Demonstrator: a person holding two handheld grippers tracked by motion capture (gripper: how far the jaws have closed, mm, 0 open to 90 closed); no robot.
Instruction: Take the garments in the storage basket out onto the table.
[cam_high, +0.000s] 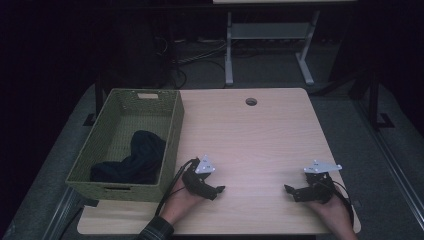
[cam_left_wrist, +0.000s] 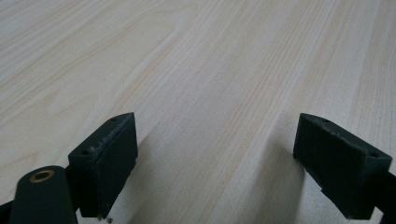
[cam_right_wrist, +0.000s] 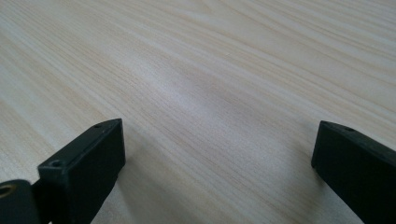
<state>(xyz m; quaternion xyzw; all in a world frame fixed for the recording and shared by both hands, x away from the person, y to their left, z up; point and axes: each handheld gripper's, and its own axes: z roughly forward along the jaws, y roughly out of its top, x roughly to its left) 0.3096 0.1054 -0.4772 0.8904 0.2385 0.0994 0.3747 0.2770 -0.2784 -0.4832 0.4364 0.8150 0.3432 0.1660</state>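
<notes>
The fingers (cam_left_wrist: 105, 163) of the left gripper (cam_high: 216, 191) stand wide apart with nothing between them but bare table (cam_high: 260, 135); the fingers (cam_right_wrist: 86, 168) of the right gripper (cam_high: 291, 192) are spread wide and hold nothing too. Both grippers sit low in the high view, left one at lower middle, right one at lower right, tips pointing at each other. The green basket (cam_high: 172, 140) is at the left, its long side running up the frame; a dark cloth (cam_high: 135, 157) lies inside, bunched at its near end; no writing can be read.
</notes>
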